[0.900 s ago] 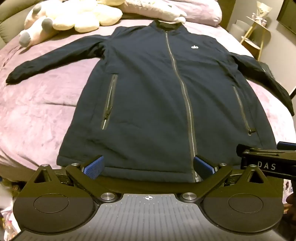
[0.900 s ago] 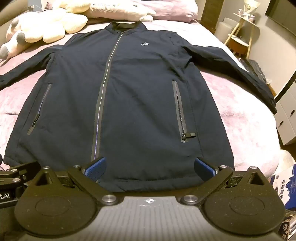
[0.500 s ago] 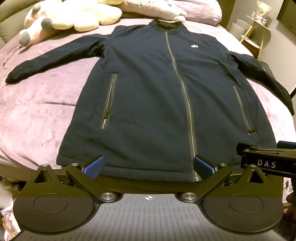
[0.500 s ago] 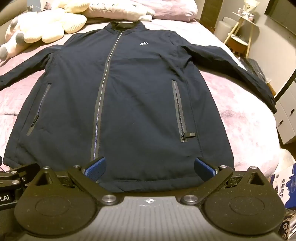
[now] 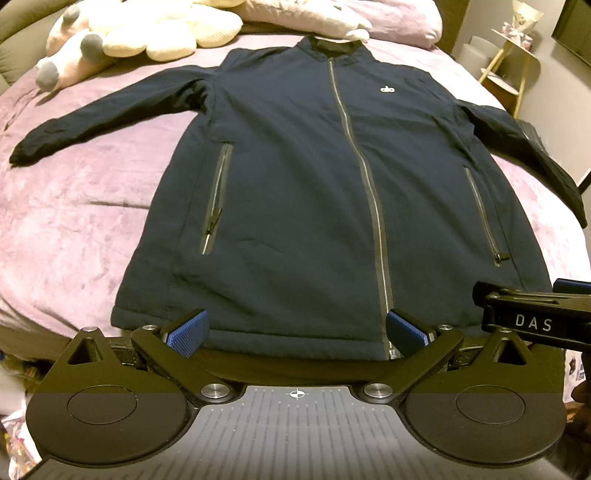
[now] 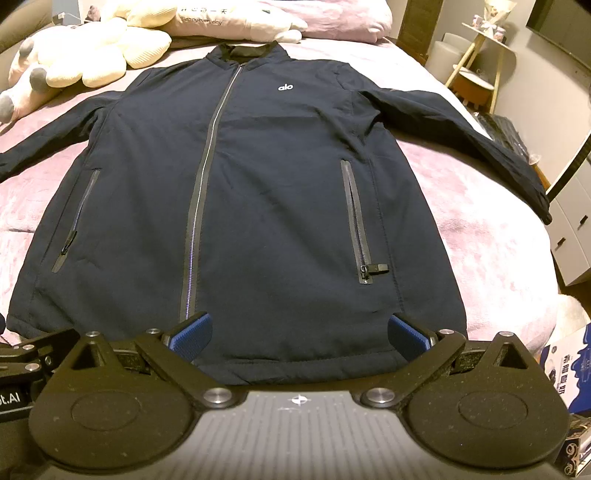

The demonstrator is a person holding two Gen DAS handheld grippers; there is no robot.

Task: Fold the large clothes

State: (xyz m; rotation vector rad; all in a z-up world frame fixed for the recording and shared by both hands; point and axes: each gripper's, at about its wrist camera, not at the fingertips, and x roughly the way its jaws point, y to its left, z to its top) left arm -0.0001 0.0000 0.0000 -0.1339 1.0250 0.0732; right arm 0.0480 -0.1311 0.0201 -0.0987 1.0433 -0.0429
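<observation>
A dark navy jacket [image 5: 295, 206] lies flat and face up on a bed [image 5: 74, 221] with a pinkish-purple cover, zipped closed, collar toward the pillows [image 5: 388, 18], both sleeves spread outward. Its hem sits at the near edge of the bed. A plush toy [image 5: 122, 37] rests beside the left sleeve, near the pillows.

The left gripper [image 5: 295, 330] is spread wide, nothing between its blue pads [image 5: 186, 332]; it sits at the hem, left of centre. The right gripper [image 6: 299, 332] is likewise wide open and empty, at the hem toward the right side. Whether the pads touch the fabric cannot be determined. The two grippers are side by side.
</observation>
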